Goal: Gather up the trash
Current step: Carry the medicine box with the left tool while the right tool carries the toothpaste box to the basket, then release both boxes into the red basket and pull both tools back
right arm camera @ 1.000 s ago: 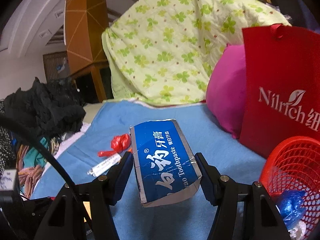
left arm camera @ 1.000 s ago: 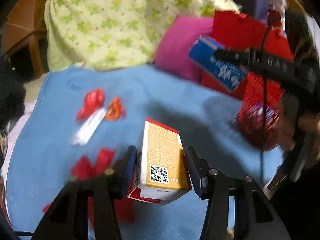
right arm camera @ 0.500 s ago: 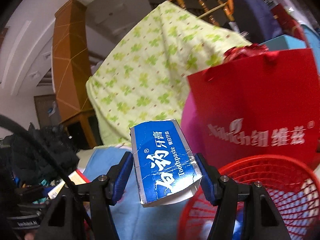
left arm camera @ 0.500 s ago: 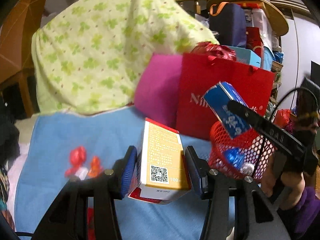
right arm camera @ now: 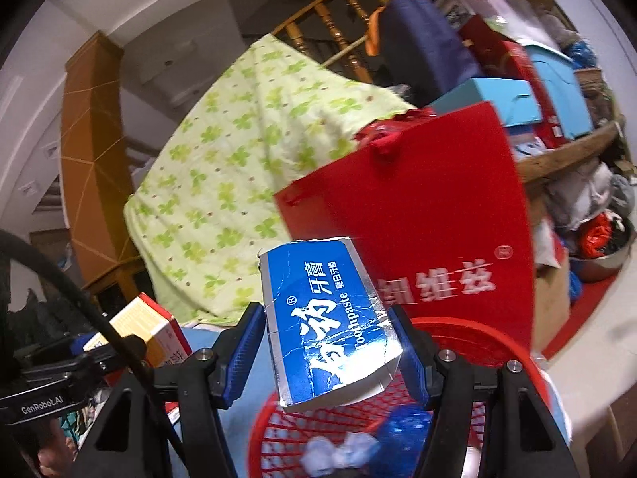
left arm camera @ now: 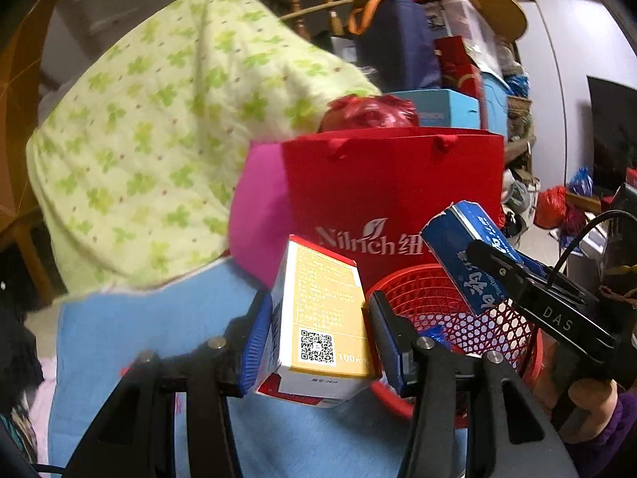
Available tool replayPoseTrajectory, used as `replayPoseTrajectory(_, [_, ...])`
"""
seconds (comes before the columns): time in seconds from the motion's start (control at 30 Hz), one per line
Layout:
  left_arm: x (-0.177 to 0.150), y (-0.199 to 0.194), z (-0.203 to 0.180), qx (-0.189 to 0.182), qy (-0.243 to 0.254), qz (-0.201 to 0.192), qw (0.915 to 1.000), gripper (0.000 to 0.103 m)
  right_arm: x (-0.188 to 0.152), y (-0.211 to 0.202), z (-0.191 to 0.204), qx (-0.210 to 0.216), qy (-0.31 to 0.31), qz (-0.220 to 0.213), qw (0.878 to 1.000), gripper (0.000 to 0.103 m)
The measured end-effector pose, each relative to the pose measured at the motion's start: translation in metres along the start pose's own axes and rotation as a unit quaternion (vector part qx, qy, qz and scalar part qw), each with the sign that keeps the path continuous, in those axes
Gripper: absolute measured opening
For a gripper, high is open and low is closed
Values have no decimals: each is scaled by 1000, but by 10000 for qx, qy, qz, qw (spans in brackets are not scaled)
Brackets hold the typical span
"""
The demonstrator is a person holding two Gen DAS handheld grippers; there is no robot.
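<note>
My left tool (left arm camera: 318, 342) pinches yellow box (left arm camera: 324, 314), held up over blue cloth (left arm camera: 131, 342), just beside red basket (left arm camera: 497, 330). My right tool (right arm camera: 332, 350) pinches blue toothpaste box (right arm camera: 326, 318) right above basket; white scraps (right arm camera: 338, 452) and blue wrapper (right arm camera: 402, 430) lie inside. Behind basket stands red paper bag (right arm camera: 422, 219), pink pillow (left arm camera: 258, 215) beside it. Farther back green clover blanket (left arm camera: 159, 139), wooden stair rail (right arm camera: 338, 12), messy pile of boxes (right arm camera: 517, 71).

green clover-print quilt (left arm camera: 167, 131), pink pillow (left arm camera: 258, 207) beside red paper bag (left arm camera: 398, 183), blue cloth (left arm camera: 151, 326)
</note>
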State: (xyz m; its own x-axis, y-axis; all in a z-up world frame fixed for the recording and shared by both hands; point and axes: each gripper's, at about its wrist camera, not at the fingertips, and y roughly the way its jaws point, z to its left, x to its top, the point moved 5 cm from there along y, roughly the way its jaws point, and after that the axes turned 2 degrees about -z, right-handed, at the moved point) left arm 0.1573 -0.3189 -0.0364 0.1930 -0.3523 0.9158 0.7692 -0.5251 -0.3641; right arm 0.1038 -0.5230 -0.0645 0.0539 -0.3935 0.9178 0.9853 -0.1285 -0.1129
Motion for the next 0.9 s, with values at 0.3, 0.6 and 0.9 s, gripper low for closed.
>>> replayPoseTrajectory(0.3, [8, 22, -39, -191, 254, 81, 9995, 52, 6, -29, -44, -323, 564, -93, 9978, 66])
replayPoseTrajectory(0.6, [3, 46, -60, -397, 181, 298, 9986, 53, 3, -22, -72, -427, 1051, 176, 9934, 67])
replayPoseTrajectory(0.9, [-14, 62, -58, -748, -274, 644, 9947, 68, -10, -4, -79, -439, 1253, 623, 9892, 76])
